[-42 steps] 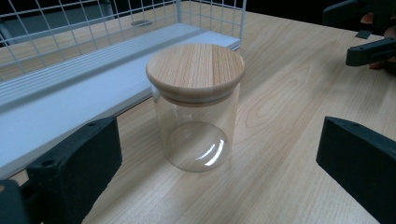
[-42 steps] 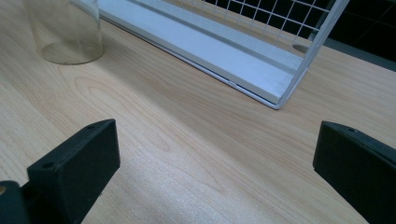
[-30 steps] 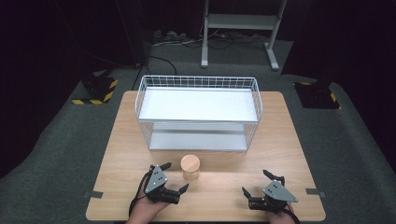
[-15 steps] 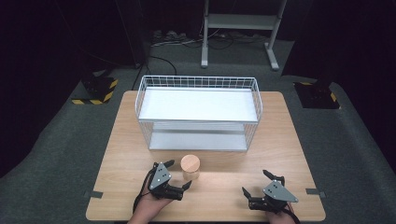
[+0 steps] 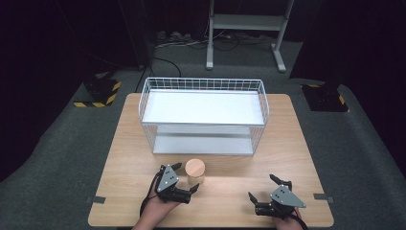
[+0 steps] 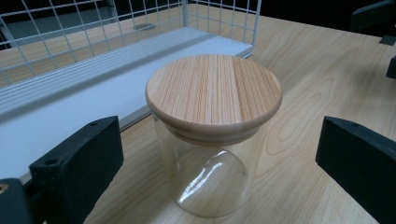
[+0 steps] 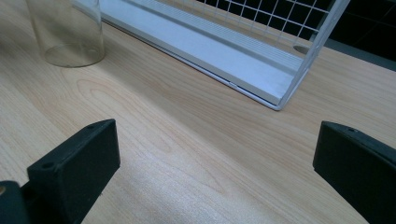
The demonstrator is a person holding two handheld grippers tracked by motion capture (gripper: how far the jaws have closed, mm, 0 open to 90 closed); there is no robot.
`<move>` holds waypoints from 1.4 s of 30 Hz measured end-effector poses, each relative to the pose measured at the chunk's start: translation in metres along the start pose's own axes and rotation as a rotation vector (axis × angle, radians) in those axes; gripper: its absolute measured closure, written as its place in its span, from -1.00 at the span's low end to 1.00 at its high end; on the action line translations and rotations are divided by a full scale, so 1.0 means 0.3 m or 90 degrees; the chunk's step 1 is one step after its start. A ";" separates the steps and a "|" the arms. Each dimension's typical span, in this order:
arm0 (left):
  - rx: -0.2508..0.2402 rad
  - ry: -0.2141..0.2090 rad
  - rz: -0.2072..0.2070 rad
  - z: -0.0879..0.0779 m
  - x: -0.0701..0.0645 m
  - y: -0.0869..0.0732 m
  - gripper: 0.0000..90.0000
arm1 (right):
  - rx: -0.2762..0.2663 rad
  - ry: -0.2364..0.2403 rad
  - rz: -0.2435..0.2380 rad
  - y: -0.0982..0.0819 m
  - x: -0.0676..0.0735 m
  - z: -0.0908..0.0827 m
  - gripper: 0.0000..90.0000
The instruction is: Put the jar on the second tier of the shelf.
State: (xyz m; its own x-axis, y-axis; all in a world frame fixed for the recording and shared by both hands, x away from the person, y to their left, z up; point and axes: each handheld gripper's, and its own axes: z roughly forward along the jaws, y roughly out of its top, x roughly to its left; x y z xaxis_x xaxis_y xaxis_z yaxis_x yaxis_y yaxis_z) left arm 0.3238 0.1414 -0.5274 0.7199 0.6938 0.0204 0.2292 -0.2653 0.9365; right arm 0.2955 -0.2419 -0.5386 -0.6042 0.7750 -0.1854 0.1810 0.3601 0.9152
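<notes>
**Glass jar stands between wide-open jaws on a pale wood table**

The table [image 5: 297, 143] is light wood with a visible grain, set on a dark grey carpeted floor [image 5: 62, 158] in a dim room. Behind it stands a white metal frame [image 5: 244, 28] with cables at its feet, and two black blocks with yellow-and-black stripes [image 5: 98, 93] lie on the floor at either side.

A white wire rack [image 5: 203, 117] with two flat white shelves sits across the middle of the table. Its far side and the room beyond fade into shadow, and little can be made out there.

The jar [image 6: 210, 154] is a clear glass cylinder with a round, flat lid of striped pale wood. It stands upright just in front of the rack's lower shelf, near the table's front edge. In the right gripper view the jar is cut off at the top.

The left gripper [image 5: 184, 179] has its black, blocky jaws spread wide on either side of the jar, not touching it and gripping nothing. The right gripper [image 5: 263, 188] rests well apart to the right, jaws equally wide, with bare wood between them. The person's hands are cropped by the bottom edge of the high view.
</notes>
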 end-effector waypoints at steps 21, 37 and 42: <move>0.004 -0.005 -0.011 0.054 0.007 0.004 -0.87 | -0.003 0.003 0.005 -0.001 -0.002 -0.002 -1.00; -0.003 -0.004 -0.018 0.086 0.003 0.016 -0.67 | -0.004 0.004 0.006 -0.001 -0.003 -0.003 -1.00; -0.005 0.001 -0.022 0.093 0.005 0.013 -0.62 | -0.005 0.005 0.008 -0.001 -0.004 -0.003 -1.00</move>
State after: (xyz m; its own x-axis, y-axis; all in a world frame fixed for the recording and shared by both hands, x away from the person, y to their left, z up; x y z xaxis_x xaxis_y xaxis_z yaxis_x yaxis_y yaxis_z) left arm 0.3439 0.1227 -0.5334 0.7109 0.7032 -0.0110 0.2484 -0.2363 0.9394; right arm 0.2955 -0.2435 -0.5384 -0.6077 0.7754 -0.1715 0.1824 0.3465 0.9202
